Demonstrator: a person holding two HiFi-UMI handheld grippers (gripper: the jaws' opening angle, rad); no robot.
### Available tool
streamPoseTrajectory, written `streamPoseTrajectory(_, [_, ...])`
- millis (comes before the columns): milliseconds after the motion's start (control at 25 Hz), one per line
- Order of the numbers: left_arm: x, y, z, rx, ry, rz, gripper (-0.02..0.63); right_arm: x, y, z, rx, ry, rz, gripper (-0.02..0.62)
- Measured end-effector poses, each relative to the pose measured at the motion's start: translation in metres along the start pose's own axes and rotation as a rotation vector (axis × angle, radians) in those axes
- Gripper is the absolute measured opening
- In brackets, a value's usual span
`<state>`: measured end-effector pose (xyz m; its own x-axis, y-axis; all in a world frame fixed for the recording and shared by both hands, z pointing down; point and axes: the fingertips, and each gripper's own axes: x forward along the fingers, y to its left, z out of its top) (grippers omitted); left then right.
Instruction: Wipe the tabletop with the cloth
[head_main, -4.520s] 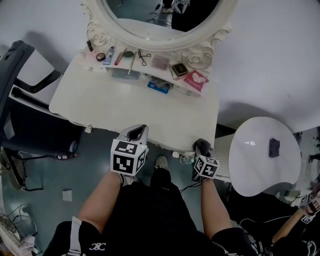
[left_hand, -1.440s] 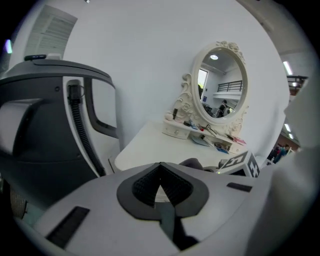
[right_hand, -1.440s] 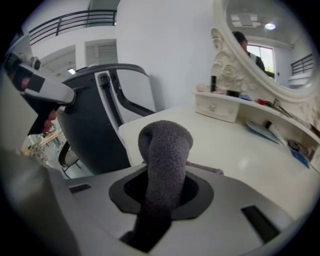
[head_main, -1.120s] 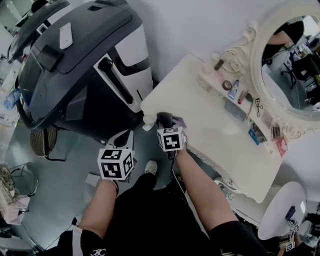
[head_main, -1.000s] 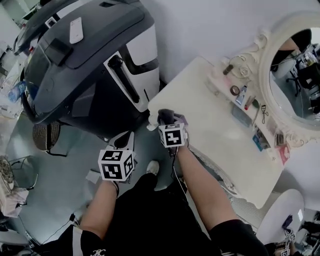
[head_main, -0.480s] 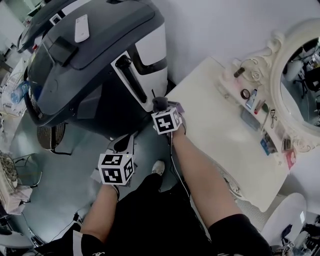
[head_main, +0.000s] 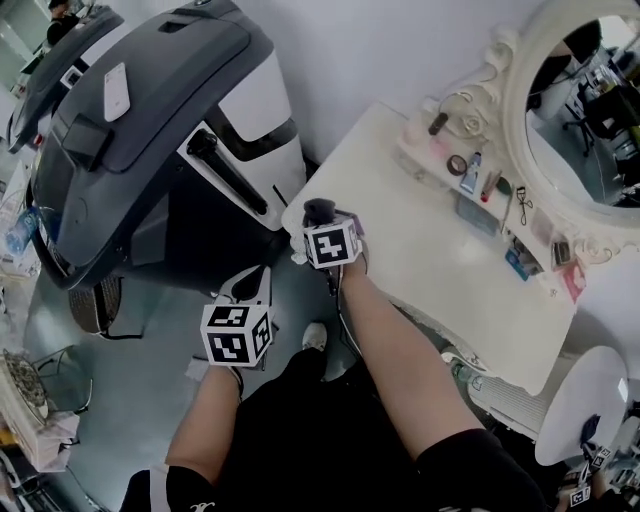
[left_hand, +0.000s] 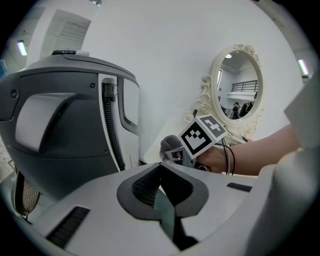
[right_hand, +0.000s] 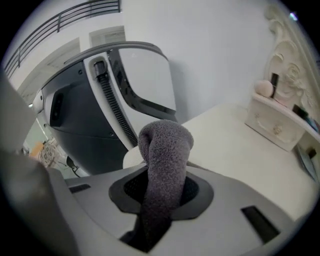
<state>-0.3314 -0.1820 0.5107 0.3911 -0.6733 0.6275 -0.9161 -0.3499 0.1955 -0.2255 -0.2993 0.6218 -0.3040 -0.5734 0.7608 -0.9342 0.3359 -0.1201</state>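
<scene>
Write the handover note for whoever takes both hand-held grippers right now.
Right hand-held gripper: shut on the grey cloth, at the tabletop's corner nearest the grey machine. Contact with the surface cannot be told.
Left hand-held gripper: shut, empty, off the table above the floor.
Done: cloth is in the jaws and at the table; no wiped area shows.
Left: wipe the open tabletop from this corner across, stopping short of the small items below the mirror.

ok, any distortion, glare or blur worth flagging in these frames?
Head view: sharp, evenly lit, no hard shadows on the tabletop; the wide angle bends the edges. Left gripper view: strong fisheye, black corners, a ceiling light flaring at the right rim. Right gripper view: same fisheye; the cloth in the right claw crowds the centre, its texture crisp.
</scene>
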Motion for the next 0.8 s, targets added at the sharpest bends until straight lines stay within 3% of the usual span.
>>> streamPoseTrajectory(320, [0.034, -0.067, 0.026, 0.083, -0.001, -0.117, 0.000, -0.047, -0.074, -0.040, 0.159, -0.001, -0.071, 0.091])
streamPoseTrajectory(520, [0.050, -0.119, 0.026, 0.135, 0.022, -0.193, 0.000, -0.080, -0.123, -0.078, 0.125, -0.008, -0.164, 0.091])
streamPoseTrajectory(800, [0.067, -0.203, 0.020, 0.211, 0.048, -0.306, 0.000, -0.139, -0.197, -0.140, 0.222, -0.013, -0.266, 0.091])
